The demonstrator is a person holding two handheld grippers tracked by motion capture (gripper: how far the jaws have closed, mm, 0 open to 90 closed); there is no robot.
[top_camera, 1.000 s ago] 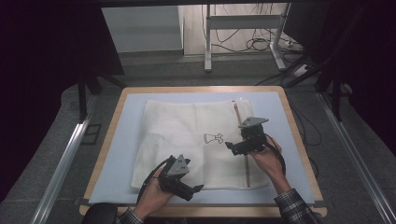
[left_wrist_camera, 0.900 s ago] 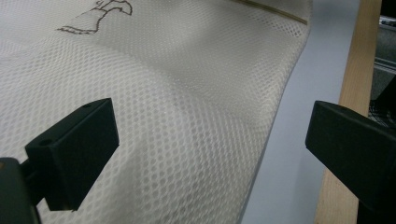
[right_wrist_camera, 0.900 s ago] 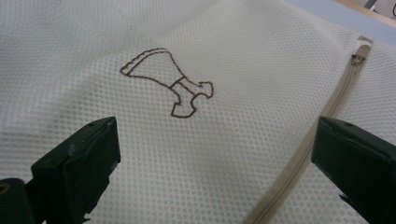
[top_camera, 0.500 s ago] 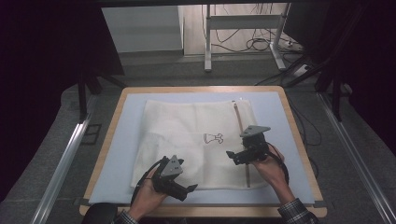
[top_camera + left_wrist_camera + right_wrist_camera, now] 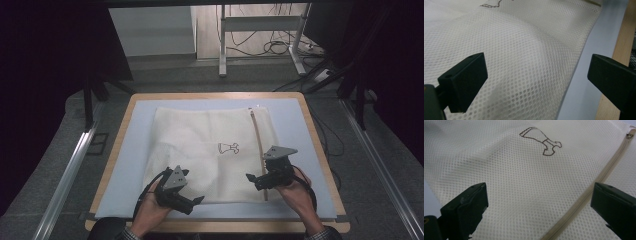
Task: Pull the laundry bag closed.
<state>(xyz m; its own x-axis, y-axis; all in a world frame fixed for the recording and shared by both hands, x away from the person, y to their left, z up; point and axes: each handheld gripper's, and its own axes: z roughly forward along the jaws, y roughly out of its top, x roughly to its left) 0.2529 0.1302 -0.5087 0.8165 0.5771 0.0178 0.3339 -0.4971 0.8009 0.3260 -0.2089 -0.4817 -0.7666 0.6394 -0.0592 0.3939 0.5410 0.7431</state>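
Mesh bag [image 5: 210,150], cream and flat, lies spread on the pale blue mat [image 5: 135,145] that covers the wooden table [image 5: 116,150], and both tools sit at its near edge. At the left, the left gripper [image 5: 196,201] is held low over the bag's near left part, jaws wide apart with nothing between them; in the left gripper view the mesh bulges up in a soft fold under them, and the bag's edge runs just beside the right jaw, with mat and table rim beyond. In the middle of the bag is a small printed outline figure [image 5: 228,148]. Further right, the zipper [image 5: 258,145] runs from the far edge toward the person, and the right gripper [image 5: 251,178] hangs over its near stretch, jaws likewise spread and empty, the zipper tape passing between them in the right gripper view.

The step looks like taking hold of the near edge. To do it well, I would lower each tool until one jaw slips under the hem, pinch both layers fully, and keep the right jaws off the zipper teeth, since thin mesh slides out of a shallow bite. Lift both sides evenly so the bag does not skew.
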